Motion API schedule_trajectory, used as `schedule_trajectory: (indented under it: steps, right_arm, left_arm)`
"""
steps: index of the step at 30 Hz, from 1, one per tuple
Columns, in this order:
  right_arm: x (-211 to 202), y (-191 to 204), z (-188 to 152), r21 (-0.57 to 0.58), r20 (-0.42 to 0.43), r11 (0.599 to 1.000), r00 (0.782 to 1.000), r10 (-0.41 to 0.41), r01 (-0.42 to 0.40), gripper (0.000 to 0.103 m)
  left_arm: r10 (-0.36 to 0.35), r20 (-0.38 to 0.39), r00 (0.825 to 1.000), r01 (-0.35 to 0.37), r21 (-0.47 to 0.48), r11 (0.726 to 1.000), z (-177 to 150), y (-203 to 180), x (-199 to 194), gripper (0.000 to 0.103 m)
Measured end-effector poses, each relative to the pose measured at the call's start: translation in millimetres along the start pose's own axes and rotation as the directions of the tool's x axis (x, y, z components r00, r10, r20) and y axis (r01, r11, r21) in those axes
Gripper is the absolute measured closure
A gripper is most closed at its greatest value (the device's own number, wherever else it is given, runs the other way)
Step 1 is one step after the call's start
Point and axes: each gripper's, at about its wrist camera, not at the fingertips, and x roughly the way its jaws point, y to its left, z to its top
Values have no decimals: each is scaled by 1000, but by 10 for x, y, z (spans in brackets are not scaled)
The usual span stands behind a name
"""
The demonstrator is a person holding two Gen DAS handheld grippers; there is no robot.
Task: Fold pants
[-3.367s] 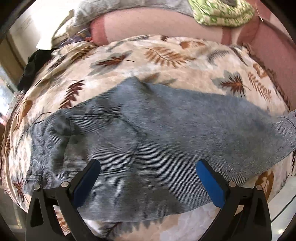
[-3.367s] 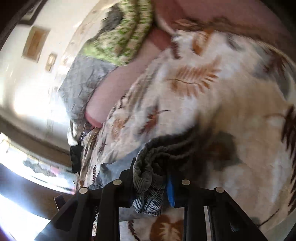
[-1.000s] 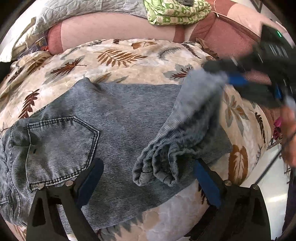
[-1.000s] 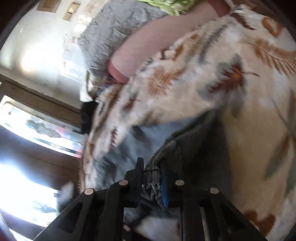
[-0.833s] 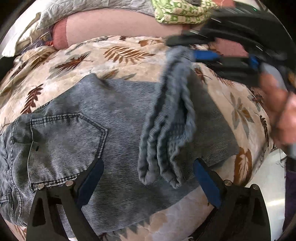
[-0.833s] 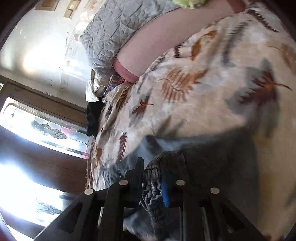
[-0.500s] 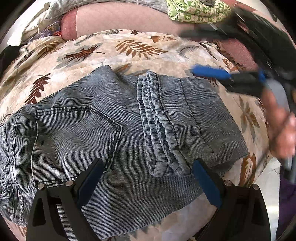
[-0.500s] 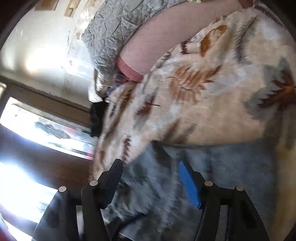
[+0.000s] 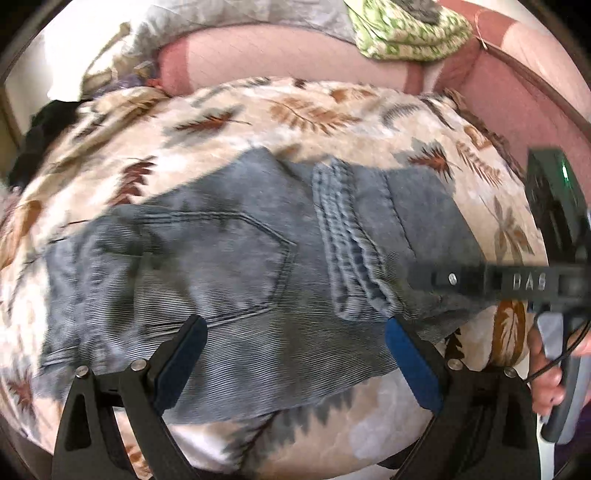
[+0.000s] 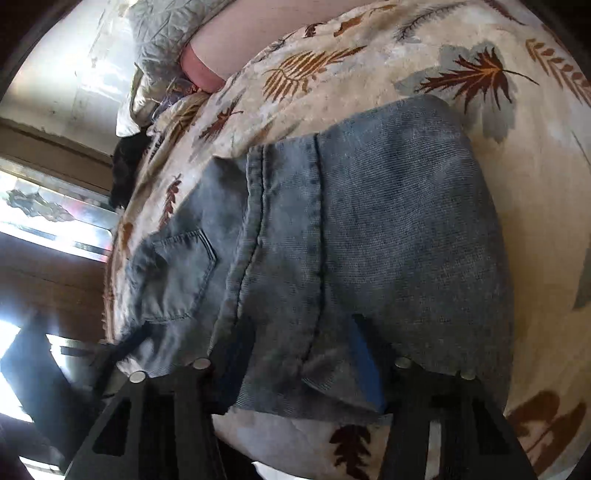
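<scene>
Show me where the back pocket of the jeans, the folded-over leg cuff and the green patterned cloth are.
back pocket (image 9: 221, 266), left wrist view, middle of the pocket panel
leg cuff (image 9: 347, 236), left wrist view, on its ribbed hem
green patterned cloth (image 9: 406, 33), left wrist view, middle of the bundle

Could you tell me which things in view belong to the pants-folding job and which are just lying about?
Part of the job:
- grey denim pants, legs folded back
- left gripper, open
- right gripper, jaws closing astride the folded edge

Just lying about:
- leaf-print blanket
- green patterned cloth
- grey quilted pillow
- black item
</scene>
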Motion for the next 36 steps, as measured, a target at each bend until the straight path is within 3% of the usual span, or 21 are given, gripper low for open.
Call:
schedule_trajectory:
  steps: [7, 10, 14, 17, 21, 25, 36]
  right_arm:
    - [-57, 25, -277, 20, 22, 999, 999, 29, -29, 48]
    - [-87, -5, -365, 8, 42, 999, 998, 50, -51, 47]
    - [-138, 42, -373, -35, 20, 999, 1000, 12, -11, 48]
    - [-214, 2, -358, -27, 52, 999, 998, 45, -44, 48]
    - [-597, 22, -451, -121, 190, 983, 968, 161, -140, 46]
    - [-949, -57, -588, -174, 295, 976, 938, 180, -132, 46]
    - [-1468, -700, -649, -46, 409, 980, 892, 194, -192, 46]
  left_arm:
    - [134, 12, 991, -133, -53, 990, -10, 250, -162, 6]
    - [166, 1, 986, -166, -51, 985, -29, 276, -198, 6]
    - [195, -12, 981, -195, -46, 980, -25, 213, -192, 6]
    - [211, -42, 977, -213, -52, 976, -22, 128, -144, 6]
    - [232, -65, 971, -233, -7, 973, 44, -82, -104, 6]
    - [254, -24, 967, -253, 38, 967, 191, -342, -185, 6]
    - [241, 11, 971, -239, 154, 959, 396, -1029, -147, 6]
